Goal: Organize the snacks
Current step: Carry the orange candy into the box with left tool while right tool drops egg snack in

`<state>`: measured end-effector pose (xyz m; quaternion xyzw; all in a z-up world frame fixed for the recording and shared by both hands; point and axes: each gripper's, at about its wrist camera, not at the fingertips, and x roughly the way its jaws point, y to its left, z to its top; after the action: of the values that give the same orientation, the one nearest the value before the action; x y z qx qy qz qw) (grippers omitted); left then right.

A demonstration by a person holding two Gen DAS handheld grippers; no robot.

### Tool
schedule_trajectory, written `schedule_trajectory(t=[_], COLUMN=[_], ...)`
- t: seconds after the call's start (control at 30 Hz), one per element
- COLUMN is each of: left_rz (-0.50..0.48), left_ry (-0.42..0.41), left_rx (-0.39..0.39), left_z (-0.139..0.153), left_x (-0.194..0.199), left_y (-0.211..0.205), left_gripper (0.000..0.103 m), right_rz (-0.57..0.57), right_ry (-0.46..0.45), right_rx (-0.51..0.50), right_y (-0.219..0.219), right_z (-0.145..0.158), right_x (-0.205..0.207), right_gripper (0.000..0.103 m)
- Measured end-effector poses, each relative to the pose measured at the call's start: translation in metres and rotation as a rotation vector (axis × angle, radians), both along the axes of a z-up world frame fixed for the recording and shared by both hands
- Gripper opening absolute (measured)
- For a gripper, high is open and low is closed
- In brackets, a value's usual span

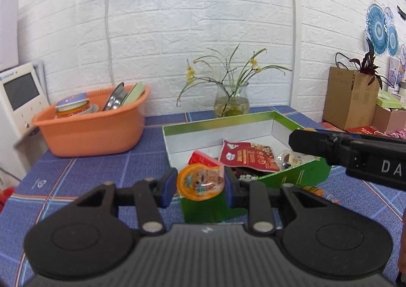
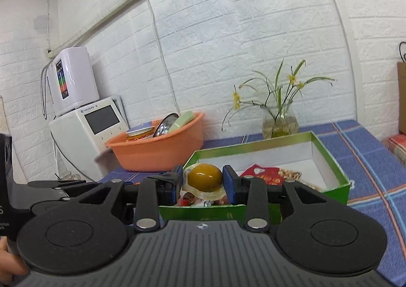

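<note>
1. The left gripper (image 1: 200, 183) has its jaws clamped on a round orange-rimmed sealed jelly cup (image 1: 200, 181), held above the near corner of the open green cardboard box (image 1: 291, 176) on the blue checked counter (image 1: 101, 167).
2. The right gripper (image 2: 203, 180) has its jaws closed on a clear-wrapped amber dome-shaped jelly cup (image 2: 204, 178), over the same box's near edge.

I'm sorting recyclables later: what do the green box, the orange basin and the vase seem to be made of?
Green box: likely cardboard, glossy green outside, matte white inside; thin straight folded walls.
Orange basin: plastic, smooth and slightly shiny, with a moulded, rounded rim.
Vase: clear glass, by its look; water and stems show through.
</note>
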<state>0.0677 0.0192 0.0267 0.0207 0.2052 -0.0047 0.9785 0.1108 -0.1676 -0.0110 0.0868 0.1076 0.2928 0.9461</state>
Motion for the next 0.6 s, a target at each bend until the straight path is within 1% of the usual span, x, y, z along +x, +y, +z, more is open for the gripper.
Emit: schedule_trajectory(t=[0.1,0.27,0.33,0.4,0.43,0.47,0.5,0.53,0.6], left_rz=[-0.018,-0.038,-0.037,-0.022,-0.014,-0.001,0.005,0.005,0.011], left_ry=[-0.005,-0.021,-0.025,-0.022,-0.026,-0.027,-0.016,-0.002,0.003], left_rx=[0.010,-0.003,-0.027,-0.077,-0.099,-0.119,-0.123,-0.111,-0.088], left_z=[0.003,0.007,0.004,-0.002,-0.006,-0.010,-0.014,-0.018,-0.024], left_x=[0.009,0.037,0.053,0.066,0.070,0.075,0.080,0.085,0.090], left_y=[-0.006,-0.016,-0.015,-0.011,-0.009,-0.006,-0.005,-0.006,-0.006], left_gripper=[0.028,0.028,0.028,0.028,0.028,0.028,0.028,0.028,0.029], right_rz=[-0.037,-0.077,-0.092,-0.114,-0.114,-0.108,-0.115,-0.128,-0.137], right_ry=[-0.011,0.008,0.031,0.060,0.086,0.108,0.121,0.131,0.148], right_rx=[-0.001,0.045,0.096,0.159,0.166,0.152,0.138,0.128,0.110], right_y=[-0.006,-0.014,-0.018,-0.023,-0.024,-0.023,-0.022,-0.020,-0.018], right_z=[0.000,0.003,0.000,-0.010,-0.016,-0.022,-0.027,-0.031,-0.036], right_x=[0.007,0.035,0.051,0.064,0.070,0.076,0.079,0.082,0.087], right_gripper=[0.061,0.061,0.061,0.061,0.061,0.061,0.061,0.061,0.061])
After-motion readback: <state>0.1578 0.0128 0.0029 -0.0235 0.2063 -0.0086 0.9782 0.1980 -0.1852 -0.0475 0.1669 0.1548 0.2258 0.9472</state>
